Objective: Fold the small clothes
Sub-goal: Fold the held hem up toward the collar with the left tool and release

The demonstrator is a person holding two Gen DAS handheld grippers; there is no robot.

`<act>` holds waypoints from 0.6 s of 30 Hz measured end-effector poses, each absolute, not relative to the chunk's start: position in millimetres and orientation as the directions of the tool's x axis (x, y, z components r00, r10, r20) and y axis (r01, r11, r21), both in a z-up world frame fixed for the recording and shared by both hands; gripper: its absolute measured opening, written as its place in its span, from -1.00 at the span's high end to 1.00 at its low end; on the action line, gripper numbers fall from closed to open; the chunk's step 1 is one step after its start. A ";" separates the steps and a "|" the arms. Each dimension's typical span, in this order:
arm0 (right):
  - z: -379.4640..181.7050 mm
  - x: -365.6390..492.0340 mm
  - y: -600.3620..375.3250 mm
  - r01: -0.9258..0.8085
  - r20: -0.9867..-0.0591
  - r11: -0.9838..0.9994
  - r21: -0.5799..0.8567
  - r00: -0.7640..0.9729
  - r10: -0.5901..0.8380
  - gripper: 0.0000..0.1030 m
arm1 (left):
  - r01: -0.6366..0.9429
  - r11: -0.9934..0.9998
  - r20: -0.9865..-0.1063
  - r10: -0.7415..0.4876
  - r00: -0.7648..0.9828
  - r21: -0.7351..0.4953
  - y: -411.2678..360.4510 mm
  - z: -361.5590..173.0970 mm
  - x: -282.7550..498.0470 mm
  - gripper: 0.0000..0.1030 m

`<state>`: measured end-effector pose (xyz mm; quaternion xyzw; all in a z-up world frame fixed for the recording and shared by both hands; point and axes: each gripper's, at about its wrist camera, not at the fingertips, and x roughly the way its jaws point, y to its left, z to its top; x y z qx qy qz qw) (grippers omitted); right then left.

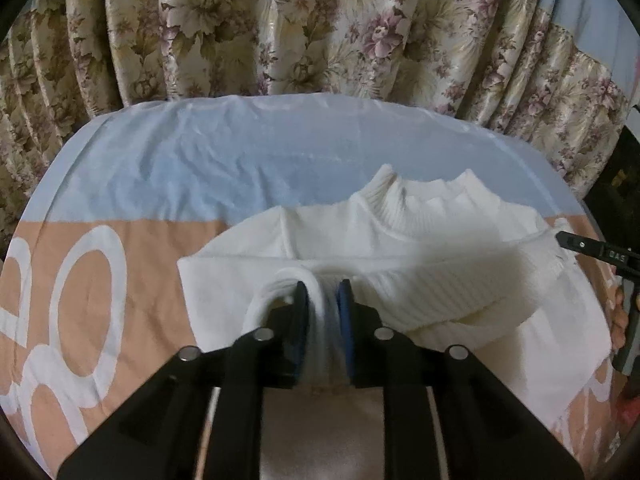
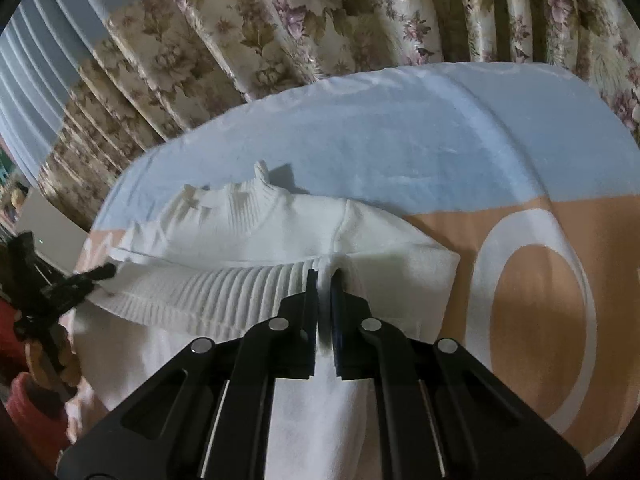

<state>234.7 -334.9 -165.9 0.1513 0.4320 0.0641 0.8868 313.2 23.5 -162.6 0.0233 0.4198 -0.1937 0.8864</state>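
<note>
From the left wrist, we see our left gripper (image 1: 323,292) with its jaws a little apart and a fold of the white knit sweater (image 1: 360,240) between them; whether the pads press it we cannot tell. The sweater spreads ahead and to the right on the blue-and-peach bedsheet (image 1: 160,168), and the right gripper (image 1: 560,239) meets its far right edge.

From the right wrist, our right gripper (image 2: 325,280) is clamped on the sweater's (image 2: 240,232) ribbed hem. Floral curtains (image 2: 320,20) hang beyond.
</note>
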 end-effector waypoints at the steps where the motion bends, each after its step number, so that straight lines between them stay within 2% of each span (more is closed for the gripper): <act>1: -163.8 234.7 -335.3 0.013 -0.745 0.945 0.326 0.619 0.249 0.84 | 0.354 0.930 -0.736 -0.307 0.603 -0.098 27.6 -153.0 311.2 -0.04; 3: -152.5 232.2 -340.5 -0.003 -0.720 0.932 0.361 0.634 0.281 0.69 | 0.327 0.944 -0.689 -0.268 0.673 -0.049 36.3 -136.1 307.6 -0.56; 4: -146.1 230.4 -343.0 -0.007 -0.708 0.930 0.367 0.646 0.285 0.59 | 0.321 0.946 -0.663 -0.264 0.700 -0.037 43.2 -125.2 307.1 -0.56; 5: -136.5 227.0 -346.7 -0.003 -0.694 0.935 0.355 0.669 0.266 0.37 | 0.311 0.950 -0.656 -0.256 0.710 -0.035 48.8 -118.9 309.0 -0.56; 6: -130.0 225.8 -349.1 0.003 -0.685 0.938 0.345 0.684 0.250 0.25 | 0.298 0.954 -0.655 -0.248 0.714 -0.036 52.8 -115.7 312.0 -0.56; 11: -116.3 223.1 -367.2 0.063 -0.675 0.946 0.317 0.716 0.178 0.24 | 0.263 0.961 -0.696 -0.247 0.674 -0.086 70.4 -120.8 323.9 -0.56; 15: -128.3 223.2 -368.4 0.067 -0.689 0.943 0.325 0.700 0.188 0.06 | 0.294 0.954 -0.767 -0.226 0.601 -0.051 53.8 -152.4 327.6 -0.56; 18: -143.0 229.5 -357.8 0.048 -0.724 0.955 0.294 0.664 0.190 0.05 | 0.303 0.953 -0.797 -0.205 0.568 -0.029 43.3 -171.6 330.1 -0.56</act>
